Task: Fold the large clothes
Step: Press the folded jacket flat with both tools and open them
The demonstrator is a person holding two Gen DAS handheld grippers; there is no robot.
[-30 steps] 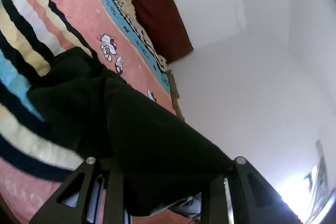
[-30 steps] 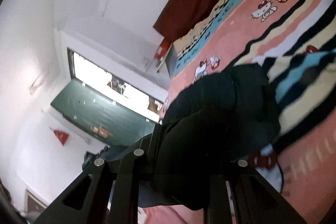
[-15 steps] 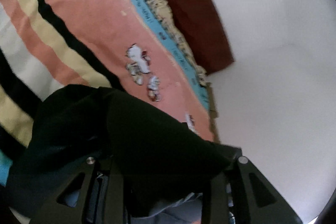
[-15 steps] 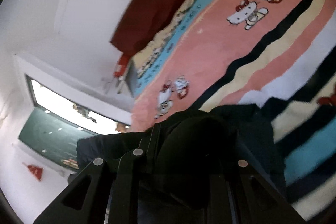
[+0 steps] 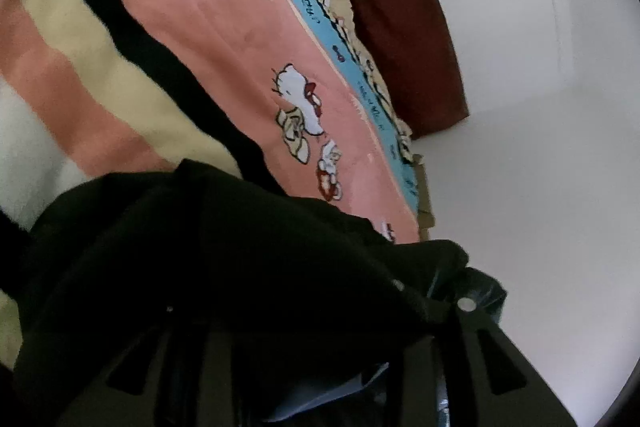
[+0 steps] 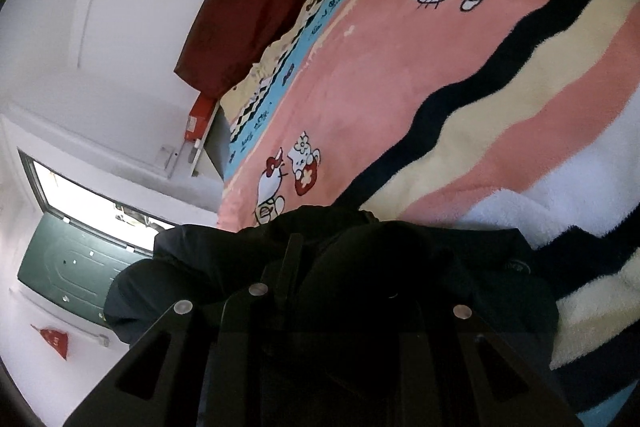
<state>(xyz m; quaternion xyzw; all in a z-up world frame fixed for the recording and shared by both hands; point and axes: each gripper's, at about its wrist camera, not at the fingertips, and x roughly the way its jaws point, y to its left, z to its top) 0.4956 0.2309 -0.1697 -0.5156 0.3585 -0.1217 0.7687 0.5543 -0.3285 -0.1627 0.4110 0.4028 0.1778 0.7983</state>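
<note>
A black garment [image 5: 224, 267] is held bunched over a striped cartoon blanket [image 5: 208, 39] on the bed, apparently so an edge can be carried across for a fold. Cloth is draped over the left tool [image 5: 304, 355] and right tool [image 6: 320, 339]; whether either is pinching it cannot be told.

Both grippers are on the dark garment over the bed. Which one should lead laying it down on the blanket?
Probably right. The right gripper faces open striped blanket ahead of the garment; the left gripper sits by the bed's edge near the wall.
</note>
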